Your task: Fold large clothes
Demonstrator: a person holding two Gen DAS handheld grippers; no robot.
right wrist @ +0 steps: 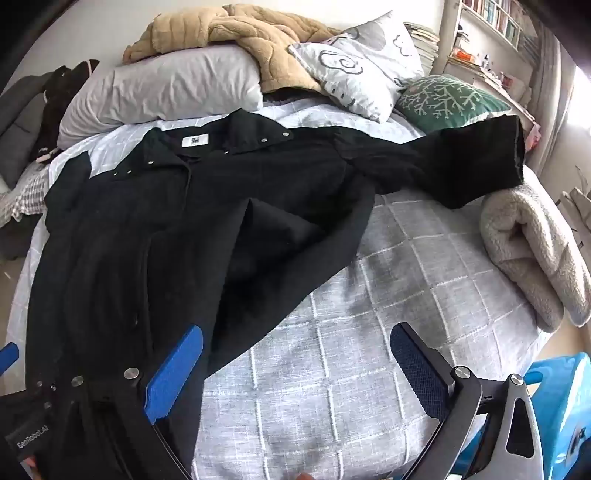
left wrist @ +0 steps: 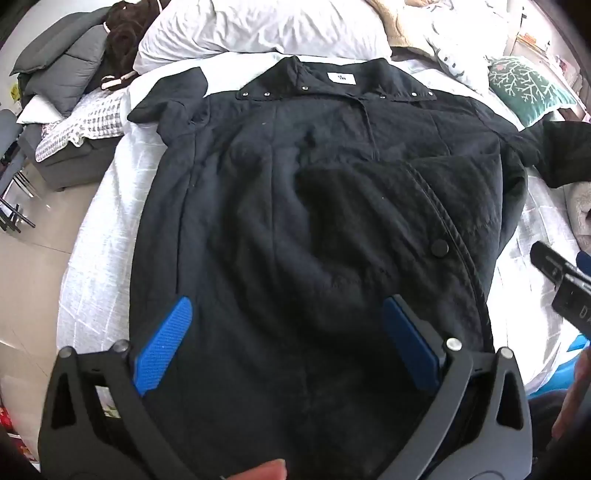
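While a black coat [left wrist: 295, 206] lies spread lengthwise on a bed's grid-patterned sheet [left wrist: 96, 236], collar toward 12 o'clock, the left wrist view shows the left gripper [left wrist: 288, 332] hovering over the coat's lower part, its blue pads [left wrist: 162, 347] spread wide apart with nothing between them; a white pillow [left wrist: 258, 26] sits at 12 o'clock and a green patterned cushion [left wrist: 528, 88] at 2 o'clock. Seen from the right wrist, the right gripper [right wrist: 299, 365] hangs open at 6 o'clock above the coat's hem edge and bare sheet, one sleeve [right wrist: 472, 162] stretching toward 2 o'clock, a rolled fleece blanket [right wrist: 535, 251] at 3 o'clock, a tan quilt [right wrist: 240, 33] at 12 o'clock.
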